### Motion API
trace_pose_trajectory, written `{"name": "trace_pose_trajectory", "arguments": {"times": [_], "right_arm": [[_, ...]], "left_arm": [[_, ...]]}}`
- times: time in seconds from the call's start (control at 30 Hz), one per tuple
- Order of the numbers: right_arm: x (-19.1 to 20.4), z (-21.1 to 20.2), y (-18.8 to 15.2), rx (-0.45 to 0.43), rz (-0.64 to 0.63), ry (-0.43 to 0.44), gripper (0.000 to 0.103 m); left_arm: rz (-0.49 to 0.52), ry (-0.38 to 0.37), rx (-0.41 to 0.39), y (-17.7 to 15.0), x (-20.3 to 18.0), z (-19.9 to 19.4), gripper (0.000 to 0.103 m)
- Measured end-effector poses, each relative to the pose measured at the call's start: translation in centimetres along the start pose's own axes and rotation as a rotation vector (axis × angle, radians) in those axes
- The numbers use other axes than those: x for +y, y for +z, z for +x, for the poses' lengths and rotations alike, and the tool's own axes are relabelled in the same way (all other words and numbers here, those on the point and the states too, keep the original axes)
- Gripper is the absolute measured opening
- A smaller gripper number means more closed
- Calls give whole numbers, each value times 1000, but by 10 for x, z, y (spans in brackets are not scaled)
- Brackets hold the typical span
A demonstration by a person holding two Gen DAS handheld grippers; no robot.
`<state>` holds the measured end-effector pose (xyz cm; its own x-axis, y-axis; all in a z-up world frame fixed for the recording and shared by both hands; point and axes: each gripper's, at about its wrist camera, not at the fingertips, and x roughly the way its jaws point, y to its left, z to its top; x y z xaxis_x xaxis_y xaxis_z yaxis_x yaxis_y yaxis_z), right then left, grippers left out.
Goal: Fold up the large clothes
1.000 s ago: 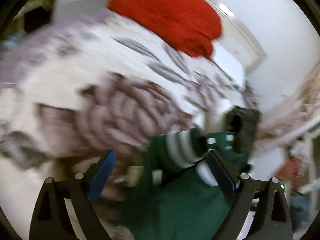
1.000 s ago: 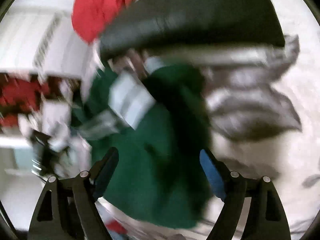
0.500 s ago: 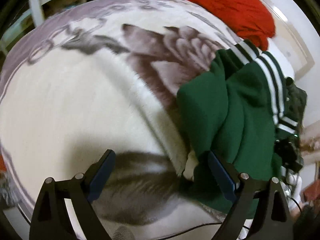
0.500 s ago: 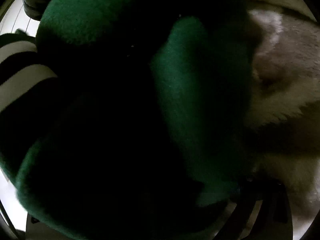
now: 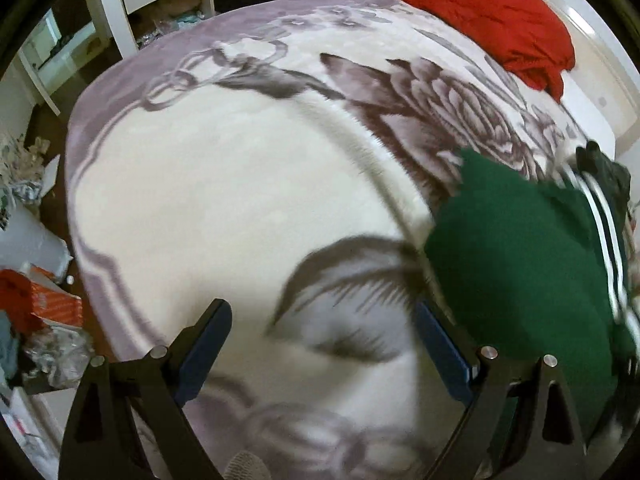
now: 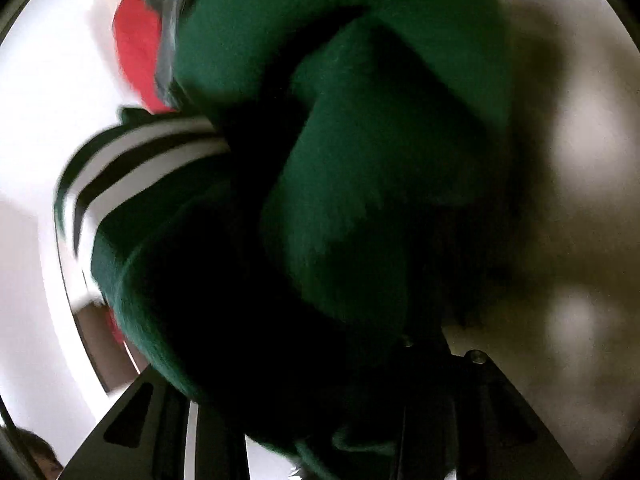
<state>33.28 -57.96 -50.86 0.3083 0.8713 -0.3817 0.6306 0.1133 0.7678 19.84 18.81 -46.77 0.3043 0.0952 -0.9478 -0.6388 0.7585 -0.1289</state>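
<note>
While my right claw [image 6: 320,432] is closing, green cloth fills the space between its jaws; the fabric hides the pads, so I cannot tell whether they press on it yet. My left claw [image 5: 320,344] stands released, jaws wide, nothing between them, pointing steeply down at the blanket [image 5: 224,200].

Location of the task item: the sweater [image 5: 520,272] lies bunched in a heap on the right side of the bed, just beside my left claw's right finger and apart from it. From the right wrist view the same sweater [image 6: 360,160] sits directly against the lens.

Judgement on placement: the right claw is buried in the heap to take a hold and drag the garment toward the open middle of the blanket, where it could be spread. The left claw waits unladen over that space, presumably to take a second hold.

Materials: the sweater is thick, matt green knit with a white-and-dark striped rib band [image 5: 608,240]; it slumps in soft rolls. The blanket is plush, cream with grey-mauve flower print. A red cloth [image 5: 488,12] lies crumpled at the bed's far end.
</note>
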Motion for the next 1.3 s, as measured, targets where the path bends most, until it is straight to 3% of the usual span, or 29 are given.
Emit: {"name": "trace_pose_trajectory", "arguments": {"times": [0.1,0.17,0.23,0.27,0.33,0.47,0.57,0.63,0.7,0.77,0.8,0.83,0.87,0.9,1.0,1.07,1.17,1.23,1.3], "right_arm": [[-55,-24,-31,38,103,-194,53],[-88,-40,-27,90,182,-317,55],[-86,-59,-19,112,150,-368,56],[-75,-72,-16,126,104,-399,57],[-52,-96,-10,124,30,-451,69],[26,-131,10,22,-190,-580,69],[101,-134,38,-1,-361,-574,70],[147,-105,41,24,-492,-583,70],[163,-46,40,103,-618,-575,69],[175,13,38,186,-700,-632,69],[168,22,39,214,-719,-655,69],[167,47,42,277,-746,-715,65],[169,57,42,271,-770,-779,53],[163,62,38,267,-781,-813,4],[192,44,37,181,-854,-824,3],[223,21,25,91,-904,-782,2],[245,17,51,0,-911,-795,2],[229,30,83,48,-882,-891,2],[211,43,100,150,-756,-895,3]], "left_arm": [[52,31,33,-12,3,-3,94],[80,23,64,-21,-4,2,94],[97,-13,85,-31,-20,6,94],[105,-32,86,-35,-28,6,94],[143,-57,76,-41,-52,9,94],[225,-54,16,-49,-96,17,94],[250,-36,18,-50,-110,29,94],[247,-26,19,-49,-115,37,94],[253,-16,12,-48,-118,40,94],[260,-4,6,-47,-120,41,94],[262,1,3,-46,-122,40,94],[261,3,2,-46,-122,39,94],[261,4,6,-45,-123,39,94],[259,4,12,-44,-123,37,94],[247,-9,26,-44,-119,30,94],[234,-31,31,-46,-116,23,94],[200,-98,26,-46,-115,17,94],[186,-126,21,-46,-118,17,94],[202,-98,42,-46,-124,24,94]]}}
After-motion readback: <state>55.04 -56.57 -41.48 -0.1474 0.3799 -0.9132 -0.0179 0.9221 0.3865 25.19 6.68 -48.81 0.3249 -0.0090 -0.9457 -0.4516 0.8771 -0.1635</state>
